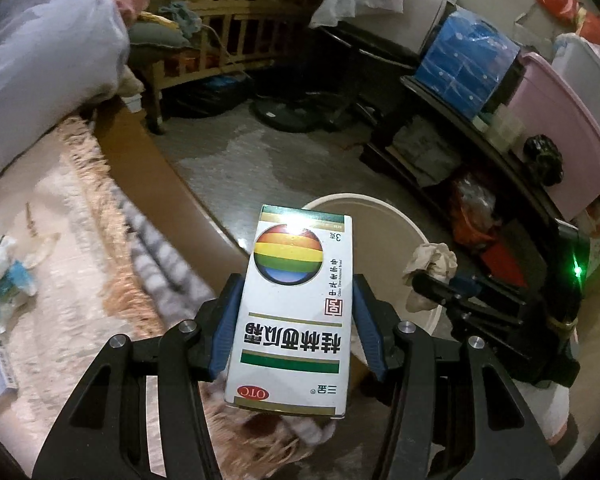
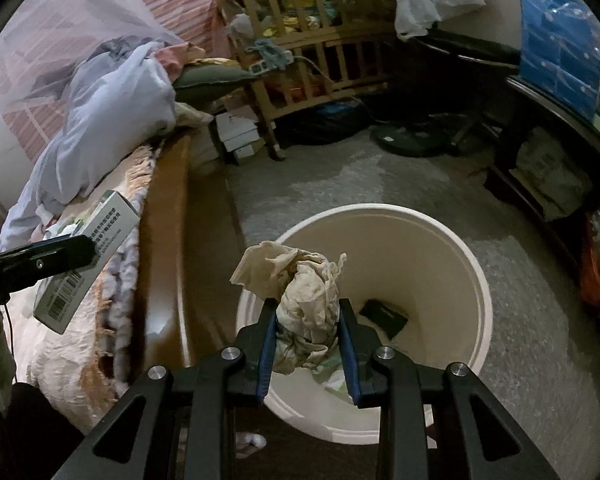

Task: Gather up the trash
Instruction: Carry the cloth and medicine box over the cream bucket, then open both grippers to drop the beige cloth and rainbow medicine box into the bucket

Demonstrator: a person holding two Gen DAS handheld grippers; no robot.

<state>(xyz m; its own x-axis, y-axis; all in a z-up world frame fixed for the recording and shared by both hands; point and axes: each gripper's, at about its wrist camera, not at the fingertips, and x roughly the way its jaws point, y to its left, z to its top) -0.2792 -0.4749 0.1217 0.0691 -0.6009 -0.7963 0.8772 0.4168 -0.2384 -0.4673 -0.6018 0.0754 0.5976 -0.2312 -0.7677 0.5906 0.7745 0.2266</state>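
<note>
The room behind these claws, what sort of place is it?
Most likely a lived-in bedroom. A bed with a fringed blanket and a pale pillow runs along one side, a wooden baby cot stands at the back, and a white bin sits on the floor beside the bed.

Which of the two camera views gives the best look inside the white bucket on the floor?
The right wrist view: it looks down into the white bucket, showing a dark flat item on its bottom behind the crumpled tissue. The left wrist view shows only part of the rim behind the medicine box.
</note>
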